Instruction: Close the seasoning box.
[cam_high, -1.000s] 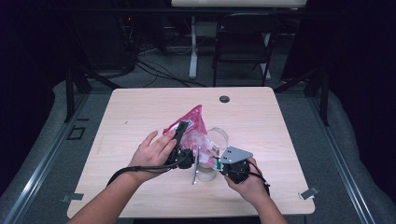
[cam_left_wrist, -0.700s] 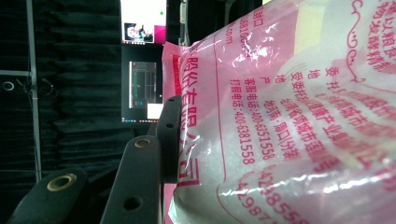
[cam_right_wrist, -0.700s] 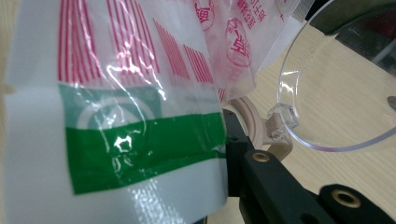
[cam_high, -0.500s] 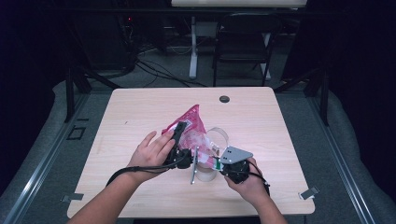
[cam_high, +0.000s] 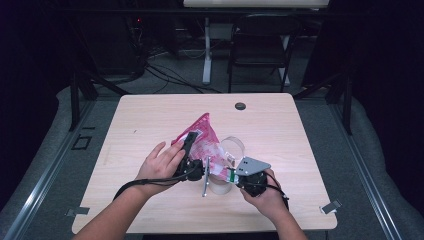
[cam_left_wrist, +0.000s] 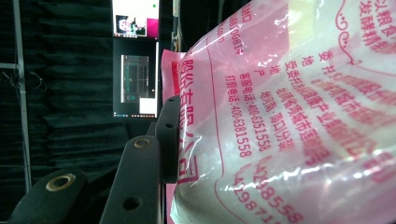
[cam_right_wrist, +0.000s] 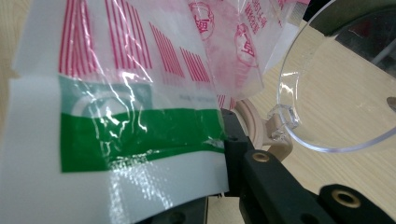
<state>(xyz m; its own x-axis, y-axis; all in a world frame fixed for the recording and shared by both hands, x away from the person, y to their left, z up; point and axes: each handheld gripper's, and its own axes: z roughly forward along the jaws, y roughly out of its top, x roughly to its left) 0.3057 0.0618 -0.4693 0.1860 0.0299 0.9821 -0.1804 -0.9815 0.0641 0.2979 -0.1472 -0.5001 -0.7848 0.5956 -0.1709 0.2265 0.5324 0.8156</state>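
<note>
Pink plastic bag printed with red Chinese characters, readable digits "400-6381558", other print too blurred

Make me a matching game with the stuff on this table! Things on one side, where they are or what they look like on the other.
Things:
1. pink bag
2. clear container
3. small round black thing
4. left gripper

Descriptions:
A. lies alone near the far edge of the table
B. see-through, with a round rim, beside the bag
C. black jaws closed on the bag
D. crinkly plastic with pink and white print

Pairs: 1-D, 2-B, 3-A, 4-C
</note>
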